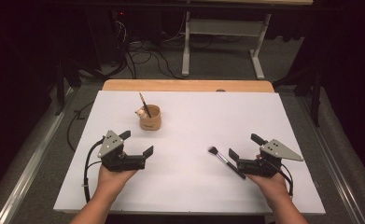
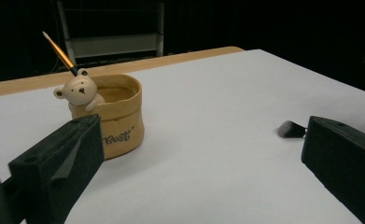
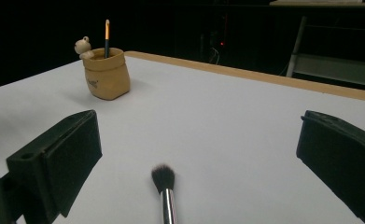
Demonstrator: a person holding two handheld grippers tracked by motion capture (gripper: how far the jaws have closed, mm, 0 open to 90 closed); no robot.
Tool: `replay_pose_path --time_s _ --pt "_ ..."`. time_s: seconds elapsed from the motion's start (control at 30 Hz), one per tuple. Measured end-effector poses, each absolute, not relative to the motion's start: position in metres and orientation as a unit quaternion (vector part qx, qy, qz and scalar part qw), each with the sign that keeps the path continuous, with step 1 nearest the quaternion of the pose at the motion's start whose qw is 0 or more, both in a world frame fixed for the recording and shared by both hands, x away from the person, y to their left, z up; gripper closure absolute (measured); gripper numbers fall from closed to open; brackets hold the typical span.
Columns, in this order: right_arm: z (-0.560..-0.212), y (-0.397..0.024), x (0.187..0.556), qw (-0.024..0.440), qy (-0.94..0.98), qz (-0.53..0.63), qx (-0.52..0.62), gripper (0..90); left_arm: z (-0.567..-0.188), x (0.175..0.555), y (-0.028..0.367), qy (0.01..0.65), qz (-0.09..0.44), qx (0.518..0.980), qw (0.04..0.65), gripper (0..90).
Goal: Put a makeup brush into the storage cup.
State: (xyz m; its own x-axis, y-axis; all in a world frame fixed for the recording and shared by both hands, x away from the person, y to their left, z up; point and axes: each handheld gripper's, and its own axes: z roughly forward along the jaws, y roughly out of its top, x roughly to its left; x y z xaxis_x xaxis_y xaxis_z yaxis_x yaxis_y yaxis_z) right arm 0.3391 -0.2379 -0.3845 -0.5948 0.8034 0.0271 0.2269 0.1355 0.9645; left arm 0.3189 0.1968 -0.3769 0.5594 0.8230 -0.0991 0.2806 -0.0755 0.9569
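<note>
A tan sack-shaped pot (image 1: 150, 117) with a small bear figure (image 2: 80, 89) on its rim stands on the white table top (image 1: 189, 135), left of centre. A thin orange-and-dark pencil-like brush (image 1: 144, 104) leans inside it. A makeup brush (image 1: 226, 161) with dark bristles and a silver ferrule lies flat on the right side. My right gripper (image 1: 245, 147) is open, its jaws set wide on either side of the brush (image 3: 165, 191), not touching it. My left gripper (image 1: 136, 143) is open and empty, a little in front of the pot (image 2: 110, 116).
The white top covers a wooden table whose far edge (image 1: 187, 85) shows as a tan strip. Beyond it are a grey floor, cables (image 1: 143, 58) and a white table frame (image 1: 223, 39). Both hands rest near the table's front edge.
</note>
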Motion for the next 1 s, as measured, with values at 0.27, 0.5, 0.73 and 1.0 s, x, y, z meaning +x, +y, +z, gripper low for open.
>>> replay_pose_path --time_s 0.27,0.5,0.73,1.0 --pt "-0.385 -0.241 0.34 0.274 0.703 0.538 0.375 1.5 -0.381 0.319 0.2 0.4 0.24 0.688 0.556 0.3" --pt "-0.384 -0.247 0.337 0.284 0.697 0.539 0.377 1.5 -0.385 0.324 0.198 0.399 0.24 0.691 0.553 0.3" --pt "-0.383 -0.254 0.337 0.292 0.693 0.534 0.387 1.5 -0.387 0.326 0.199 0.399 0.236 0.689 0.558 0.3" --pt "-0.386 -0.259 0.338 0.299 0.699 0.51 0.401 1.5 -0.387 0.327 0.2 0.398 0.232 0.689 0.56 0.3"
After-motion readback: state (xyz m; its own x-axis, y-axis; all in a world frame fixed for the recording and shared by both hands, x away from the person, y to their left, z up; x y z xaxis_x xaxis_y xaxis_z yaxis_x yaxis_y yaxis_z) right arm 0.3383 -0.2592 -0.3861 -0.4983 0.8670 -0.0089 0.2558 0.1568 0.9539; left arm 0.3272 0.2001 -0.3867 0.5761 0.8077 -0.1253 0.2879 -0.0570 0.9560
